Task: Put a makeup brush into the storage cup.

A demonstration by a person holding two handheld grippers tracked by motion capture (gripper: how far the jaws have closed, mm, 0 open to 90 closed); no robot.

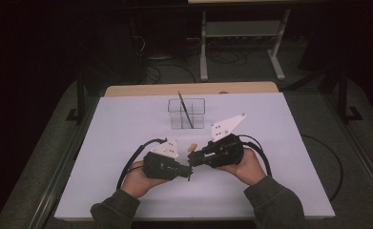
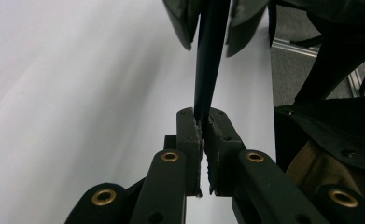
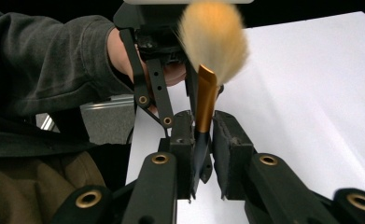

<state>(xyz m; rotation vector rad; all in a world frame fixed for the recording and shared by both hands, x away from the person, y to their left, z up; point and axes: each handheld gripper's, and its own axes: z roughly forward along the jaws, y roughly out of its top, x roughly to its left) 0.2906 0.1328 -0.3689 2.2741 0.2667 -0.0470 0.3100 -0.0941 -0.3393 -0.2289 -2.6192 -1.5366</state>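
Left gripper clamps the brush handle low over the table; right gripper sits narrow around its gold collar, pads maybe touching; best keep one firm grip before releasing.

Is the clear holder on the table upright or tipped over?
Upright. In the high view the holder stands on its base on the table, open side up, with one thin brush leaning inside.

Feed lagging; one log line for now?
left gripper: shut on brush handle | right gripper: at brush ferrule, grip unclear | holder: one brush inside
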